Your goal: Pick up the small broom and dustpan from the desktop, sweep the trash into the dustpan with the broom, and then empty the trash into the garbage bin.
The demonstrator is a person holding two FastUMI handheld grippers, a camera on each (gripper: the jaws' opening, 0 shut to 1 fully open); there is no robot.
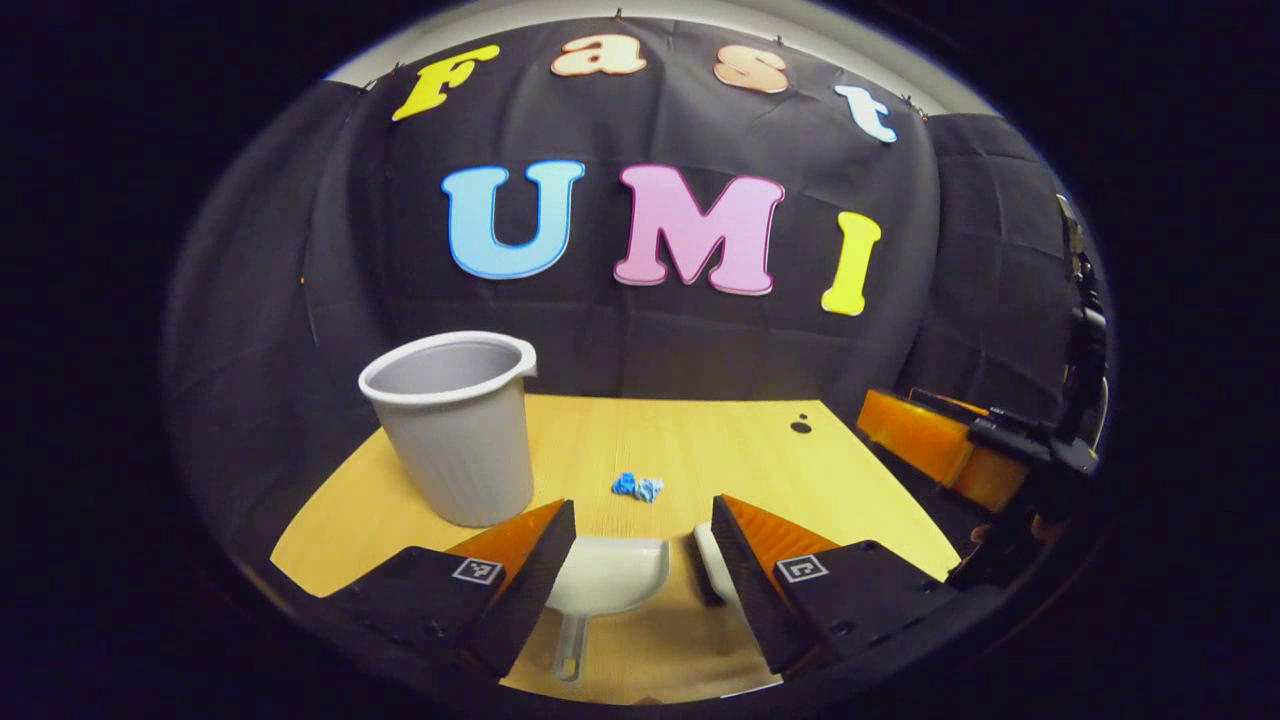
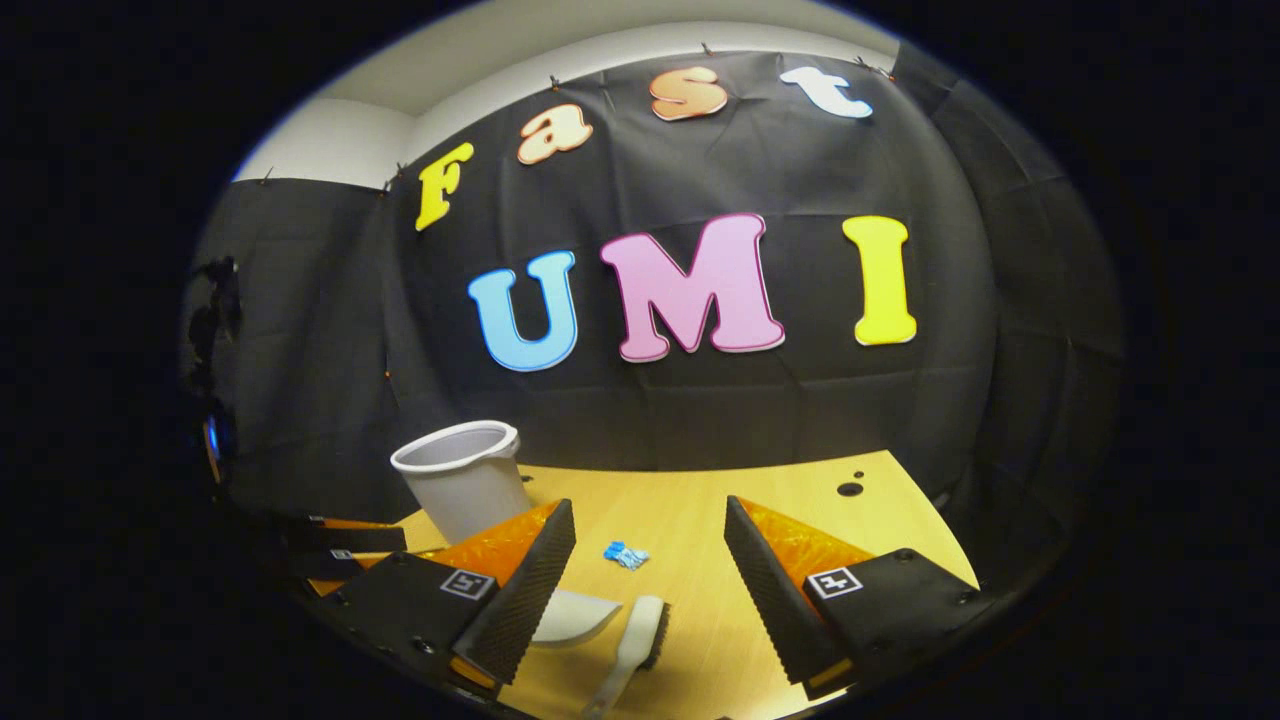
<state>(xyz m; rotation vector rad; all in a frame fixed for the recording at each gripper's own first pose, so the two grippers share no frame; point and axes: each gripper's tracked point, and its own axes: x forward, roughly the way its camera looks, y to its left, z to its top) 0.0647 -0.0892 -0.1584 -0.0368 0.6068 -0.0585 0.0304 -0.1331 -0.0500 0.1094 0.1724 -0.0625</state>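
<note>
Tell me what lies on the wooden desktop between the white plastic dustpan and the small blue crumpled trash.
Nothing: in the left gripper view, bare desktop separates the dustpan from the trash.

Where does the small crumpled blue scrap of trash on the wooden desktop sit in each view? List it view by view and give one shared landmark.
Left gripper view: the small crumpled blue scrap lies centre, just beyond the white plastic dustpan.
Right gripper view: slightly left of centre, beyond the white small broom.
Shared landmark: the tall grey plastic garbage bin, standing to the left of the scrap in both views.
</note>
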